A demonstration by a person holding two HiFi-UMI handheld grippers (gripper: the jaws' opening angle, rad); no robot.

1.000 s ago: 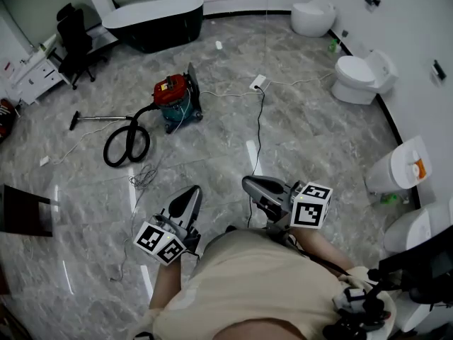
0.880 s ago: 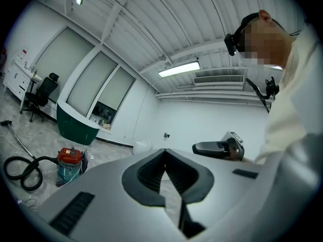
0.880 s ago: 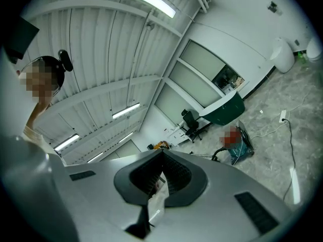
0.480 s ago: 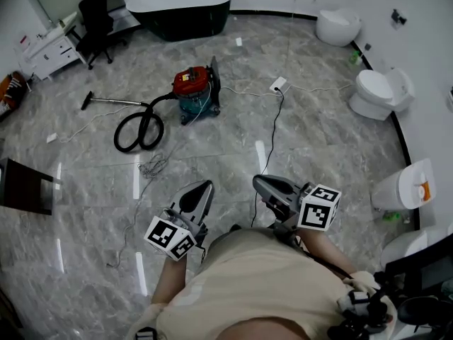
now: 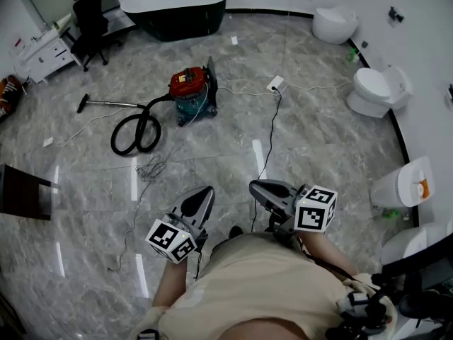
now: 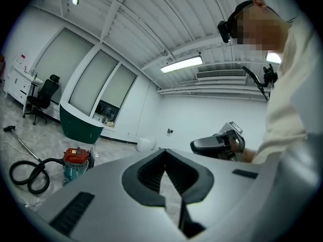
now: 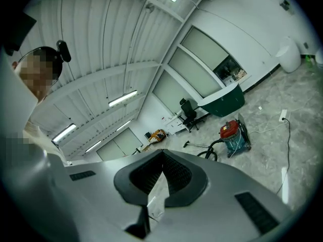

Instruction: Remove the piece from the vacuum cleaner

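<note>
Glossy grey marble-look tile floor [image 5: 333,154], light streaks bouncing off it. Red-lidded teal canister vacuum cleaner [image 5: 190,94] sits mid-floor, well apart from both grippers. Black hose [image 5: 134,133] coiled beside it, thin metal wand [image 5: 106,105] lying flat past that. White power strip [image 5: 274,84] nearby, black cable [image 5: 265,147] trailing toward person. Dark oval bathtub [image 5: 173,9] at far wall, white toilets [image 5: 371,91] along right wall, black office chair [image 5: 92,23] far left. Left gripper [image 5: 204,191] and right gripper [image 5: 255,186] down by torso, jaws on both pressed together, nothing pinched.

Dark bathtub [image 5: 173,13], black office chair [image 5: 90,21]
</note>
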